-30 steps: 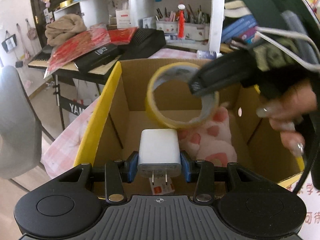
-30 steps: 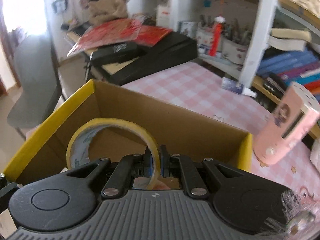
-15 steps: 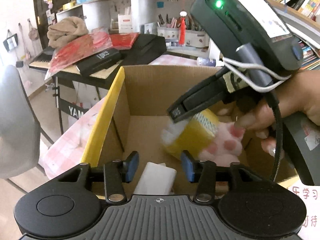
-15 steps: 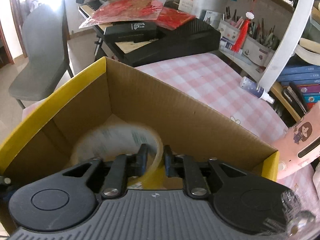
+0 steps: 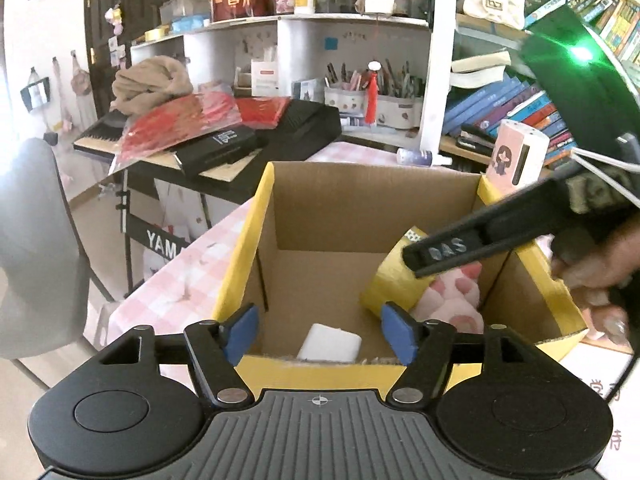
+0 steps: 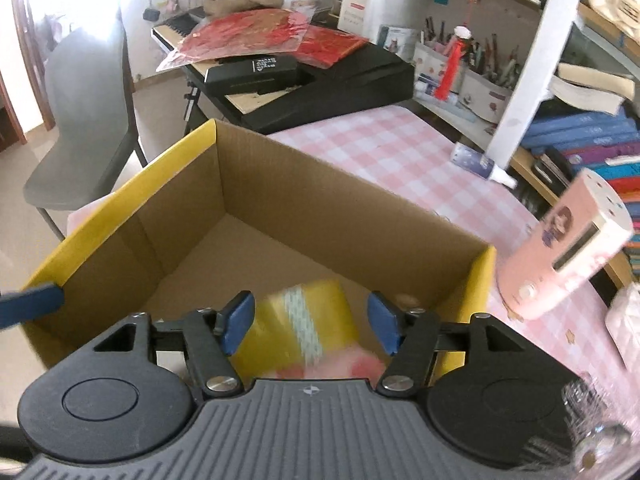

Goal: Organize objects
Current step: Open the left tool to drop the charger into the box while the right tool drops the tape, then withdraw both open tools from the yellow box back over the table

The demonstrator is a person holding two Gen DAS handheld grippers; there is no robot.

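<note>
Now the drop-off step: both grippers, left (image 5: 318,330) and right (image 6: 310,322), are opening, empty; charger (image 5: 330,343) and tape (image 6: 300,326) lie in the box (image 5: 256,248). Next, presumably fetch another object.

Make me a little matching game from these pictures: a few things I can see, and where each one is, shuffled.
Things:
1. white charger
2. yellow tape roll
3. pink device with a cartoon girl
4. beige cloth bundle

Places:
A. outside the cardboard box, on the checked tablecloth
B. box floor, near wall
C. in the box, against the pink plush paw
D. atop the keyboard clutter in the background

Pairs: 1-B, 2-C, 3-A, 4-D
</note>
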